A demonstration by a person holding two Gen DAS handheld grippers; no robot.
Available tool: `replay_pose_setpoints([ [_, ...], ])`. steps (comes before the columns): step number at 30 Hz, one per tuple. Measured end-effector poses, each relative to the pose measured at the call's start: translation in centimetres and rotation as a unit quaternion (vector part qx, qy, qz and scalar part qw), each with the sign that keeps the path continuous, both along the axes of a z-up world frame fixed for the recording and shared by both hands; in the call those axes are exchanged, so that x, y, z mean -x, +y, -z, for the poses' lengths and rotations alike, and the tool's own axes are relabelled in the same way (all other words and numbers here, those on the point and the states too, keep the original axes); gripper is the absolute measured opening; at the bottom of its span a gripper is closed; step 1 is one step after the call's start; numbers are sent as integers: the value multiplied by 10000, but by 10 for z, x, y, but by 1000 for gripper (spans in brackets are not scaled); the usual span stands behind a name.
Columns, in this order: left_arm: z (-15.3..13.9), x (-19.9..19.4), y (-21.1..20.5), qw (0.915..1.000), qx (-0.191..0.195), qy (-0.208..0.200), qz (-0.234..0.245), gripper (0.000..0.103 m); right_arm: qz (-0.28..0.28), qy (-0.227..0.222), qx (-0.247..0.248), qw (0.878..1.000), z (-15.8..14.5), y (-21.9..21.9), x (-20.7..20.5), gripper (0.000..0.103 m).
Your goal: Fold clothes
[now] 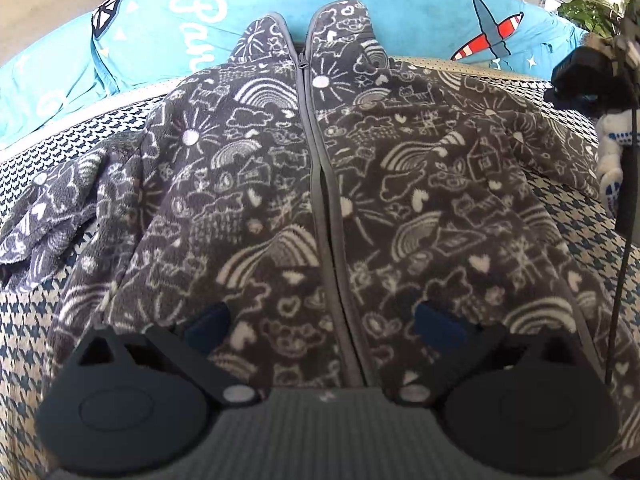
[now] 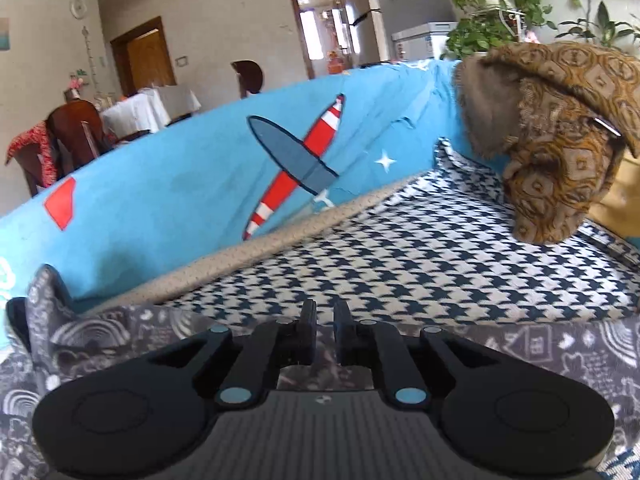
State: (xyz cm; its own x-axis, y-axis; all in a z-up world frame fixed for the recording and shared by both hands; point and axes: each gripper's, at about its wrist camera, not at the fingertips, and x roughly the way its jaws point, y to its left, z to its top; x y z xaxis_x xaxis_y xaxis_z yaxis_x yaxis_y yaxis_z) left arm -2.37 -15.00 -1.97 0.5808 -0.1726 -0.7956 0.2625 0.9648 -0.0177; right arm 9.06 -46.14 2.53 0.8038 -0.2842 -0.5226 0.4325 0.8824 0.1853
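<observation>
A dark grey fleece jacket with white doodle prints lies face up and zipped on the houndstooth sofa seat, collar toward the backrest. My left gripper hovers over its lower hem, centred on the zipper, open wide, blue pads on either side. The left sleeve is bunched outward. My right gripper is over the jacket's right part, fingers nearly together with a slim gap and nothing seen clamped. In the left wrist view it appears at the far right, held by a gloved hand.
A blue cover with an aeroplane print drapes the sofa backrest. A brown patterned cushion sits on the seat at the right end. Bare houndstooth seat lies ahead of the right gripper. Chairs, a table and plants stand behind the sofa.
</observation>
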Motion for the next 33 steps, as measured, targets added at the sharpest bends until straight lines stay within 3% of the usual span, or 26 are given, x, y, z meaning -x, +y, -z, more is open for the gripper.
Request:
replay_pose_setpoints([
  [3, -1, -3, -4, 10000, 15, 7, -32, 103, -408, -42, -22, 9992, -1, 10, -6, 11],
  [8, -3, -6, -2, 9999, 118, -11, -92, 103, -1080, -124, -114, 9940, -4, 33, -16, 24],
  [13, -4, -10, 1, 9996, 216, 42, -172, 103, -1512, -232, -239, 9879, -9, 55, -28, 24],
  [19, -7, -13, 2, 9993, 307, 84, -196, 103, -1871, -355, -503, 9804, -11, 80, -46, 24],
  [33, -6, -19, 8, 9981, 500, 236, -258, 103, -2379, -264, -546, 9694, 8, 121, -89, 24],
])
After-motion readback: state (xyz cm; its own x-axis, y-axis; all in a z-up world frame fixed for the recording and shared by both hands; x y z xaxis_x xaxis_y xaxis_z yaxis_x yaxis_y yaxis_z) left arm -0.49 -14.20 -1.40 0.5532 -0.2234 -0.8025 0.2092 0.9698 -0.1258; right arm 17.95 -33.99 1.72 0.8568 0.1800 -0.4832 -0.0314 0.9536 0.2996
